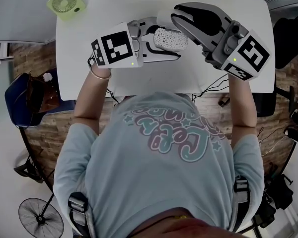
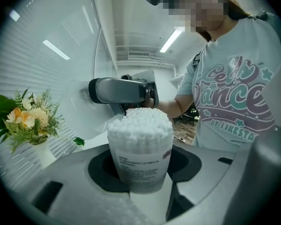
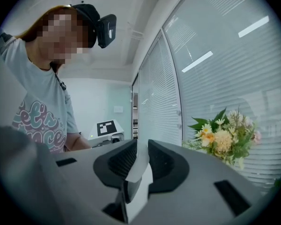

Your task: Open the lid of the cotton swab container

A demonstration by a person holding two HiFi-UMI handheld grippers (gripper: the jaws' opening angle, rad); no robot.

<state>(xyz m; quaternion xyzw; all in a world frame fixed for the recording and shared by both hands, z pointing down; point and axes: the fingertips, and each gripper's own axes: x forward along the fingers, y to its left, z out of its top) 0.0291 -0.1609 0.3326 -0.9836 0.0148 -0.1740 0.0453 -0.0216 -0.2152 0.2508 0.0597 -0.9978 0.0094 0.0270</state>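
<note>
My left gripper [image 1: 165,43] is shut on the clear cotton swab container [image 1: 173,37], held over the white table. In the left gripper view the container [image 2: 139,144] stands upright between the dark pads [image 2: 100,170], its top uncovered and packed with white swab heads. My right gripper [image 1: 178,13] hovers just above and behind it, shut on the thin clear lid [image 1: 163,19]. The right gripper view shows the lid's edge [image 3: 140,175] pinched between the two pads. The lid [image 2: 77,109] hangs clear of the container, to its left in the left gripper view.
A white table [image 1: 188,78] lies under both grippers, with a green desk fan [image 1: 67,3] at its far left corner. A flower bouquet [image 2: 28,121] stands by the blinds. A blue chair [image 1: 20,100] is left of the table, cables at its front edge.
</note>
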